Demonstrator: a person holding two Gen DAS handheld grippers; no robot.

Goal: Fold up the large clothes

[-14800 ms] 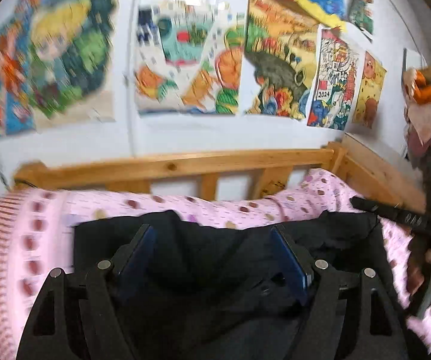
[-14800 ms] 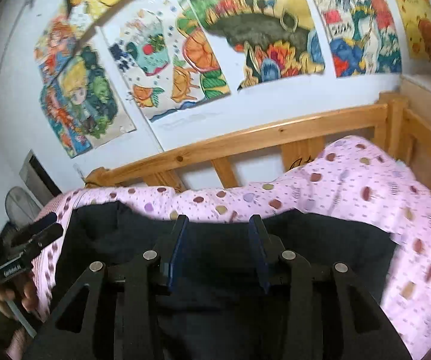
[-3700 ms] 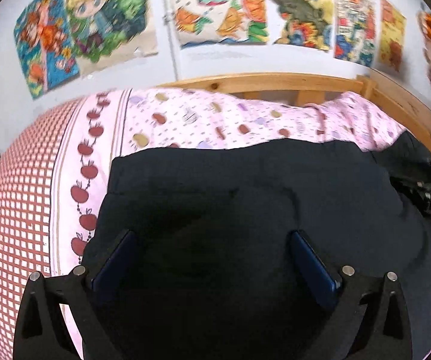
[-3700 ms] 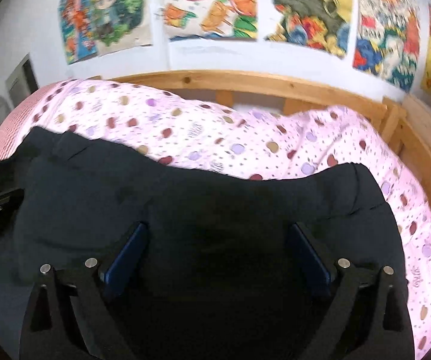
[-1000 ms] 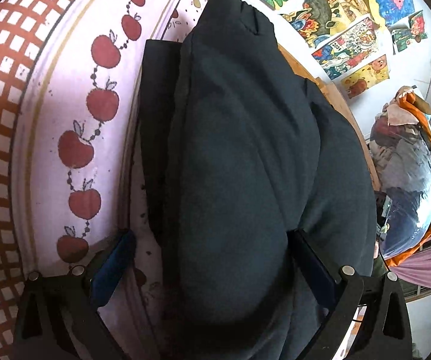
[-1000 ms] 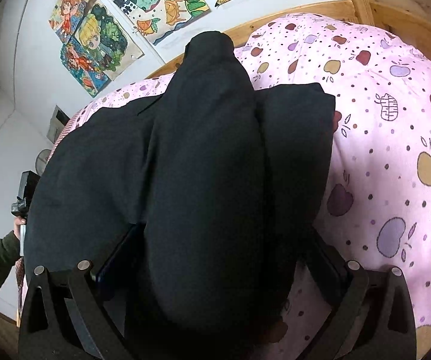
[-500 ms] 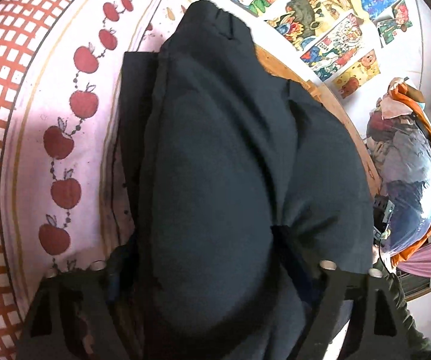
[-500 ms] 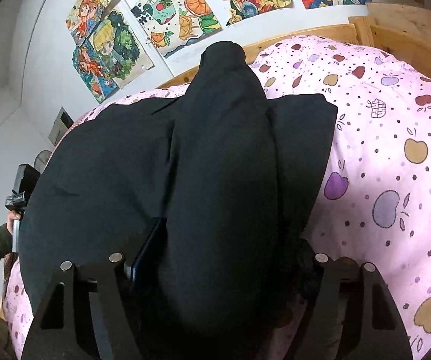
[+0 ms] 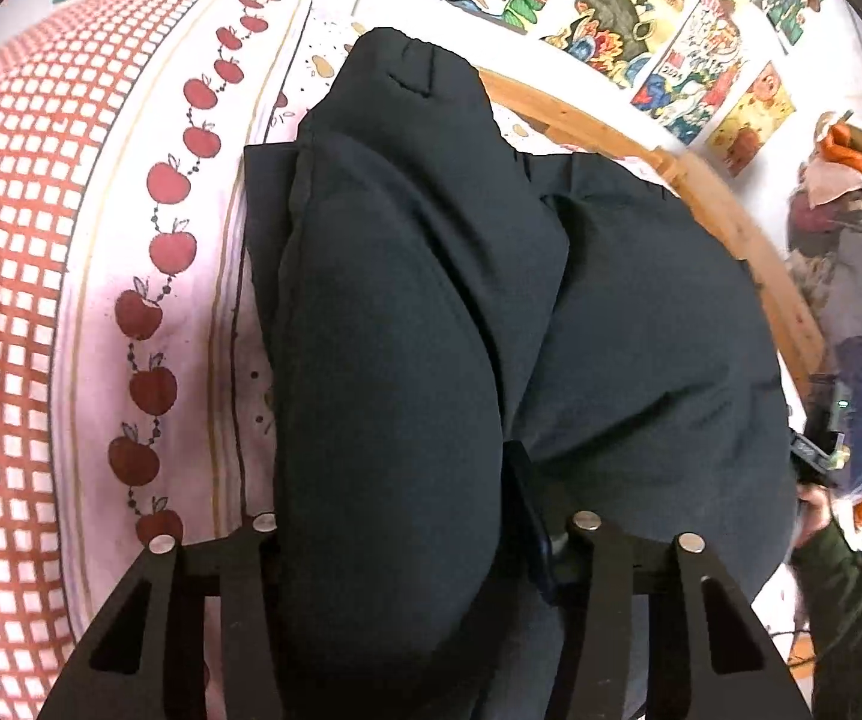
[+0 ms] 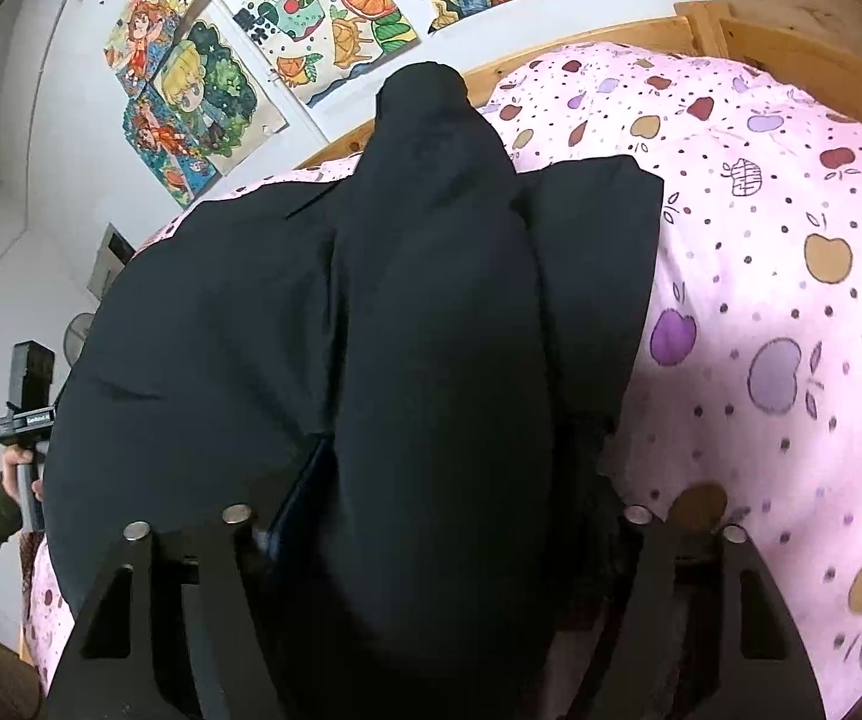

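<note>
Your left gripper (image 9: 392,531) has its jaws drawn in against a thick bulging fold of the dark garment (image 9: 431,300); the cloth fills the gap between them, and one blue-padded finger (image 9: 530,516) shows pressed into the fold's right side, while the other is buried under fabric. Your right gripper (image 10: 431,525) does the same at the other end: jaws closed on a raised roll of the same garment (image 10: 431,312), a blue pad just visible at the left of the roll.

The garment is matte, smooth woven cloth, black to dark navy, puffed into a rounded ridge rising from each gripper, with flatter layers spread beneath it on the bed. In the right wrist view your left hand (image 10: 20,468) holds the other gripper's handle, which carries a small white label too blurred to read.

The bedcover (image 10: 791,312) is pink cotton printed with coloured apples and dots; in the left wrist view it shows a row of red apples and a red-and-white check border (image 9: 5,276). A pale wooden bed frame (image 9: 731,222) runs behind. Bright cartoon posters (image 10: 203,90) cover the white wall; one in the left wrist view carries lettering that cannot be read.
</note>
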